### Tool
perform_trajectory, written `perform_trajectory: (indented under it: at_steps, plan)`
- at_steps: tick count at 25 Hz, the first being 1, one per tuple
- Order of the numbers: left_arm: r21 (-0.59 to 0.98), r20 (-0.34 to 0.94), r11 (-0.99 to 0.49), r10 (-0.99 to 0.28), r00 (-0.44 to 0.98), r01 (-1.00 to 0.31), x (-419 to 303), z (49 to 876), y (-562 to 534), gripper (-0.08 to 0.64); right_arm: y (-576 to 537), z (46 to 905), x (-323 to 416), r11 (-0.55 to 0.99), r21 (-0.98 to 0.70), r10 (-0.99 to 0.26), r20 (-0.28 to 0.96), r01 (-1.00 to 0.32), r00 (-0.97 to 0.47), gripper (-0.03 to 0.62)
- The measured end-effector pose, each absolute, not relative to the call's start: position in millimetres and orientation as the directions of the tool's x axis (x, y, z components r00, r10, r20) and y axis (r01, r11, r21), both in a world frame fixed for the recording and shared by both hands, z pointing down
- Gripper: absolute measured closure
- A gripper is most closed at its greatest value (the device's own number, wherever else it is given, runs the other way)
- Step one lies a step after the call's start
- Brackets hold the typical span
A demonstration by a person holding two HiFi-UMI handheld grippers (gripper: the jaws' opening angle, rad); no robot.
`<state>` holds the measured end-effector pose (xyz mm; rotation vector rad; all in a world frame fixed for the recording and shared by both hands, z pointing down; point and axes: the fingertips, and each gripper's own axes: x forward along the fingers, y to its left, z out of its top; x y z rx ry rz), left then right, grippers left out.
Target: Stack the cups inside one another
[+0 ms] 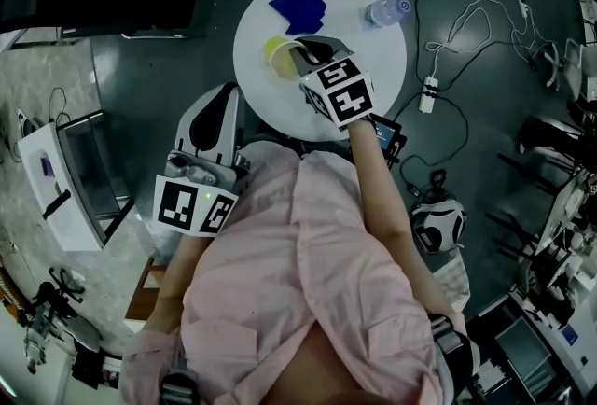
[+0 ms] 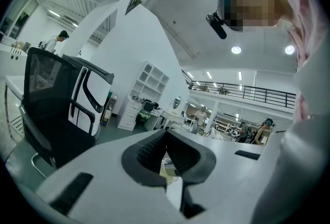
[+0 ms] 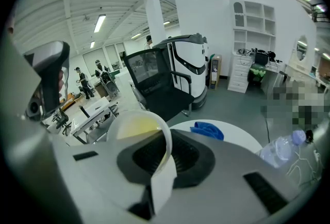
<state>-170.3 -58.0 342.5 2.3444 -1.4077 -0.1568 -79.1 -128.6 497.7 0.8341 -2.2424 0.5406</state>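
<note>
**Q:** Jaws first. What had yours got hold of?

**Me:** On my left gripper (image 2: pixel 166 140) they were pressed together with nothing I could make out between them. It was held low at my side, off the table and pointing up. My right gripper (image 3: pixel 164 153) was clamped on the wall of the yellow cup (image 3: pixel 136 127), one jaw inside the rim and one outside. The cup was tilted and held over the near part of the white table (image 1: pixel 364 58).

**Q:** So which step was that?

**Me:** Carrying, I'd judge. One cup was in hand and not yet nested.

**Q:** And the other cup?

**Me:** Farther across the table lay a blue thing (image 1: pixel 298 6) that I took for it, though its shape was hard to read. A plastic bottle (image 1: pixel 385 11) lay off to its right, well apart from it.

**Q:** What did the next move call for?

**Me:** Probably getting the yellow cup to the blue one, mouths lined up. If the blue one was on its side, my idle left gripper would have had to stand it up or steady it.
</note>
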Motion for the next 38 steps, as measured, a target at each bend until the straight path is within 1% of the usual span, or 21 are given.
perform_trajectory:
  at_steps: [5, 13, 38]
  plan:
    - [0.386, 0.11, -0.436, -0.853, 0.51, -0.813, -161.8, 343.0, -60.2, 0.541, -128.2, 499.3, -73.0, 0.702, -0.143, -0.413, 0.717, -0.698, -0.562, 0.551]
    - [0.382, 0.113, -0.436, -0.853, 0.51, -0.815, -160.6, 342.4, -61.4, 0.541, -129.2, 500.1, -69.9, 0.696, -0.15, -0.413, 0.717, -0.703, -0.561, 0.551]
    - [0.389, 0.127, -0.43, -0.851, 0.51, -0.814, -160.0, 345.9, -67.7, 0.541, -133.6, 523.2, -78.2, 0.703, -0.167, -0.362, 0.753, -0.692, -0.549, 0.551]
